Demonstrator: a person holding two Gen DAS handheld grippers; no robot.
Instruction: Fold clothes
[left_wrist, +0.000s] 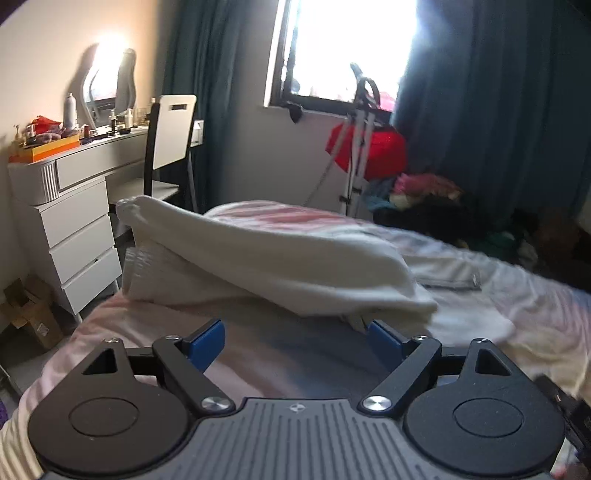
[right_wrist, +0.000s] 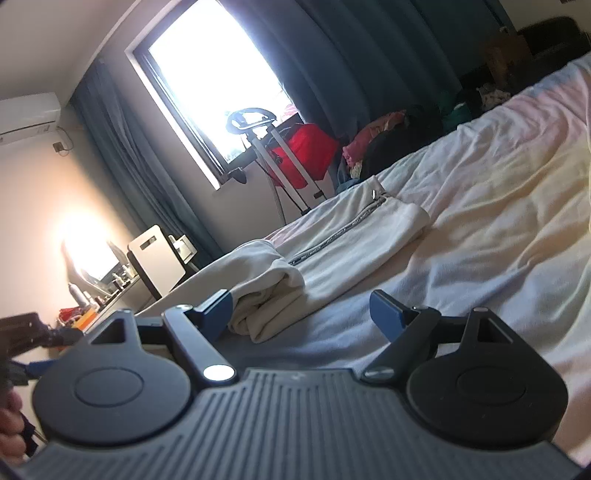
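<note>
Both tongs (left_wrist: 295, 341) (right_wrist: 306, 314) gape over the bed (right_wrist: 498, 229), white garment (right_wrist: 332, 243) ahead.

No legible txt; tape print on white garment (right_wrist: 354, 236) too blurred.

A folded garment (left_wrist: 266, 254) lies on the bed (left_wrist: 498, 314) at frame centre; a dresser (left_wrist: 74, 229) stands at left, a window (left_wrist: 347, 48) behind.

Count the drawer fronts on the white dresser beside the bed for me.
4 visible: one wide drawer under the dresser top, three stacked below it. More may be hidden.
</note>
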